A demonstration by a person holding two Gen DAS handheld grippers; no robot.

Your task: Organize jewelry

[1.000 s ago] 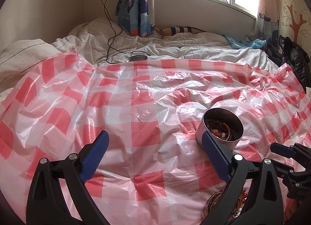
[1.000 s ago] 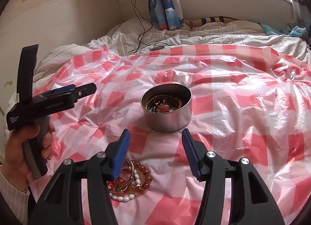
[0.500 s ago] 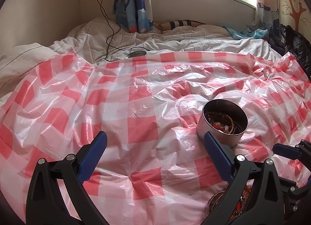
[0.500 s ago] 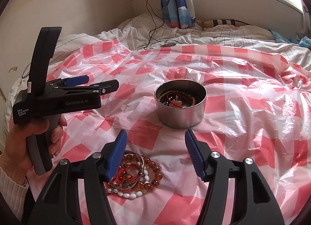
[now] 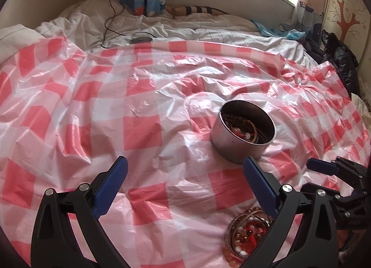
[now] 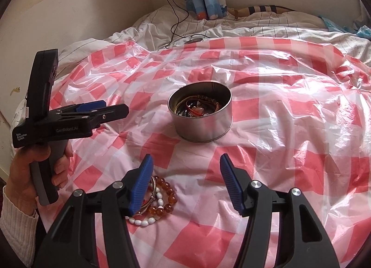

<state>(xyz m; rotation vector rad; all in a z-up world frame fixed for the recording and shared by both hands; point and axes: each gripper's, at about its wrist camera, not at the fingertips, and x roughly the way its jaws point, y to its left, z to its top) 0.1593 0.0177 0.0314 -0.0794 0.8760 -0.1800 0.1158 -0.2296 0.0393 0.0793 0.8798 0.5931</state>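
Right wrist view, nearest you: the bracelets (image 6: 160, 196) lie in a small heap on the red-and-white checked sheet (image 6: 289, 129), partly hidden behind your right gripper's left finger. You can make out a loop of amber-brown round beads, a strand of white oval beads below it, and thin metal bangles between them. Your right gripper (image 6: 185, 181) stands about half open and its jaws are closing slightly; nothing is between the pads, only bare sheet, and the heap sits just outside the left pad, at or behind it.

Left wrist view shows the same heap (image 5: 245, 235) low on the right, tucked against the inner side of your left gripper's right finger: brown and red beads, a few white ones, coiled rings. Your left gripper (image 5: 183, 177) is spread wide, its blue pads well apart, gripping nothing and resting on nothing you can see. Whether its right finger touches the heap cannot be told. From the right wrist you see that gripper side-on at the left, held in your left hand (image 6: 34, 175) with a ribbed pale sleeve at the wrist.

Farther out, beyond both pairs of fingertips, the tin (image 6: 200, 115) stands upright on the sheet, round, silvery, lidless. Inside it are more bracelets: dark cord, brown beads, red thread and a reddish stone, tangled together.

Beyond the sheet lies a rumpled white quilt (image 6: 266, 29) with a black cable (image 6: 172, 10) trailing across it
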